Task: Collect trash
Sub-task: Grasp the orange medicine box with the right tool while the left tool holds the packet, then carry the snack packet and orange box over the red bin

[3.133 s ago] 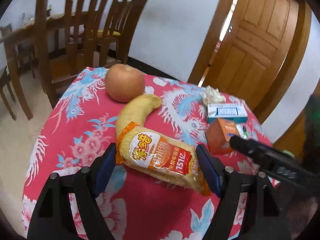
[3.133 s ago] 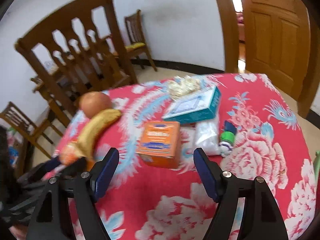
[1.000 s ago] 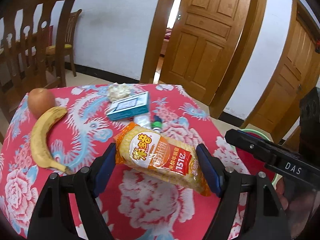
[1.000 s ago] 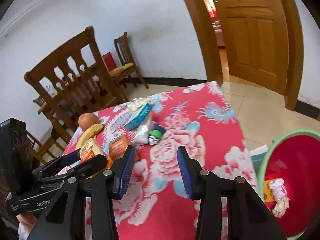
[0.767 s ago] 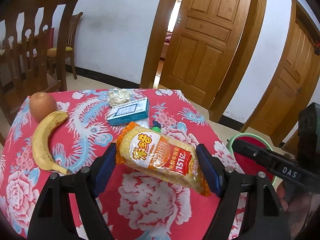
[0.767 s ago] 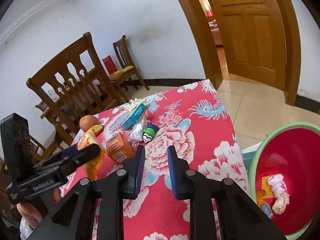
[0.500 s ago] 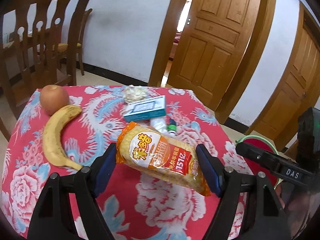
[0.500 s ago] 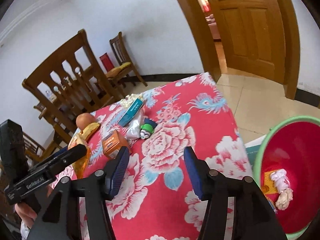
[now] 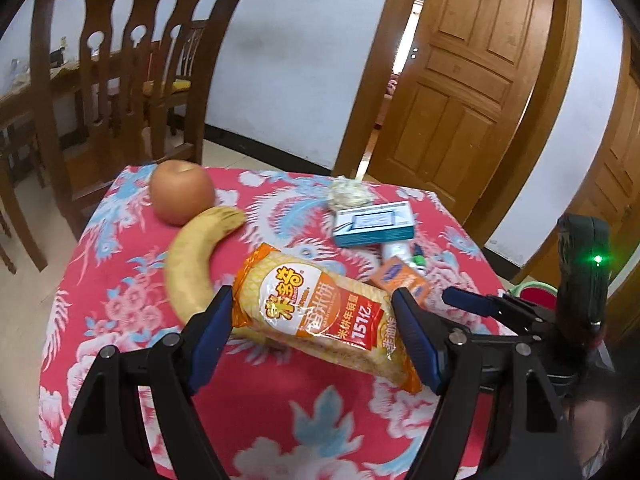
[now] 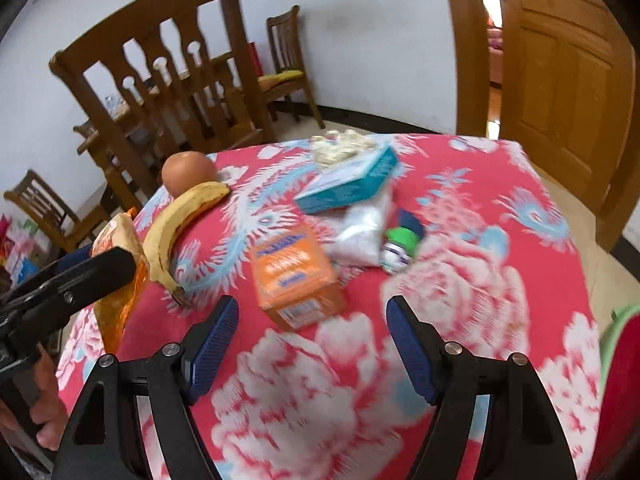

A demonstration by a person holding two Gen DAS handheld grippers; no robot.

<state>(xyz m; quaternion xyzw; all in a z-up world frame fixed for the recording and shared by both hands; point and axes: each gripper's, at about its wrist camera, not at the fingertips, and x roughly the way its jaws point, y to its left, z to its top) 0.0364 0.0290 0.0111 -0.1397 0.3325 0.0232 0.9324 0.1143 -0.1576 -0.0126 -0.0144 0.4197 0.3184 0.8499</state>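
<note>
My left gripper [image 9: 312, 320] is shut on an orange and yellow snack packet [image 9: 320, 308], held above the red flowered tablecloth [image 9: 260, 412]. The right gripper [image 10: 312, 340] hovers low over the table with its jaws opening and nothing between the pads. An orange carton [image 10: 296, 276] lies just ahead of it. Behind the carton are a clear plastic bag [image 10: 364, 228], a small green-capped bottle [image 10: 400, 244], a teal box [image 10: 348, 180] and a crumpled tissue [image 10: 340, 146]. In the right wrist view, the held snack packet [image 10: 120, 248] shows at the left edge.
A banana [image 10: 180, 220] and an apple [image 10: 188, 170] lie at the table's far left. A red bin with a green rim [image 10: 620, 380] stands on the floor to the right of the table. Wooden chairs [image 10: 160, 92] stand behind it, and doors to the right.
The right gripper swung from the bin side back over the table and its jaws widened; the orange carton is now close ahead. The left gripper drifted sideways, still holding the packet.
</note>
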